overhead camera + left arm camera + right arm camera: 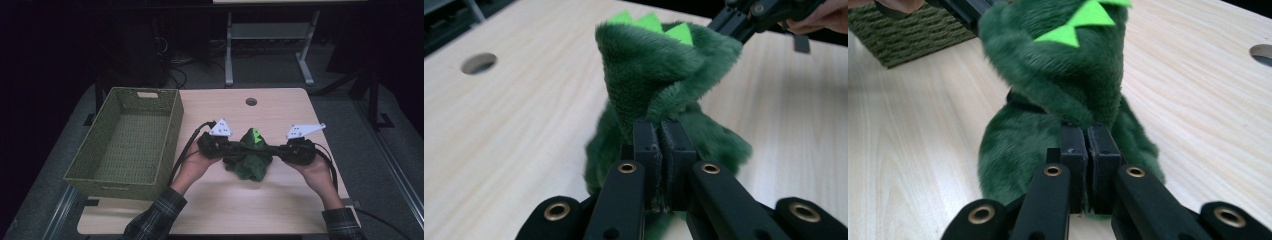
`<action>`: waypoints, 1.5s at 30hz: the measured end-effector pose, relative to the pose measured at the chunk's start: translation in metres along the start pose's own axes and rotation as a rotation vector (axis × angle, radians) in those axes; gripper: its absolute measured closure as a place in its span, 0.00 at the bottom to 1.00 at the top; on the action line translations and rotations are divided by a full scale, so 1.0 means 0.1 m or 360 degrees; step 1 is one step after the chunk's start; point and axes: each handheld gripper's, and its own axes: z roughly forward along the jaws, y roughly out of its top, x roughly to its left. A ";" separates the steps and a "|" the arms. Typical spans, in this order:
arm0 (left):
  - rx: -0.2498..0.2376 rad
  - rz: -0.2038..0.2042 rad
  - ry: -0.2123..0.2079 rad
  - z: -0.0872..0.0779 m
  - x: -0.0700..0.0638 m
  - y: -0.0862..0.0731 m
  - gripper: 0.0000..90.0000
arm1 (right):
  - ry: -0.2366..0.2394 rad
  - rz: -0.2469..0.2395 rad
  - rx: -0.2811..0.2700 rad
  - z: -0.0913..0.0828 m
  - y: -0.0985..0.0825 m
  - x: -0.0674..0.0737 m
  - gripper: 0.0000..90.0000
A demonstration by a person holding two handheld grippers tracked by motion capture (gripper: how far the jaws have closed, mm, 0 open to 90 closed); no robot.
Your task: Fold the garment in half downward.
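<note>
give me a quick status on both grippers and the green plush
Left gripper shut on green plush toy. Right gripper shut on its other side. Toy on table, nothing between it and wicker basket.

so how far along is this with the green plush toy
Done: both grippers are clamped on the dark green plush dinosaur toy, left gripper on one side, right gripper on the other, jaws shut on fur. In hand: the toy stretched between them over the light wooden table. Left, probably: the woven green basket holds nothing.

Dim, murky high view; brighter, softly blurred gripper views.
</note>
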 end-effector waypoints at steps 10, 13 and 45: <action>0.0081 -0.0009 -0.0104 0.06 -0.15 -0.27 0.96 | 0.0063 0.0007 0.0077 0.04 -0.18 0.23 0.97; 0.0118 0.0001 -0.0125 0.09 -0.19 -0.34 0.96 | 0.0074 0.0015 0.0117 0.06 -0.27 0.28 0.97; 0.0222 -0.0028 -0.0279 0.22 -0.39 -0.52 0.66 | 0.0157 0.0076 0.0244 0.14 -0.56 0.38 0.68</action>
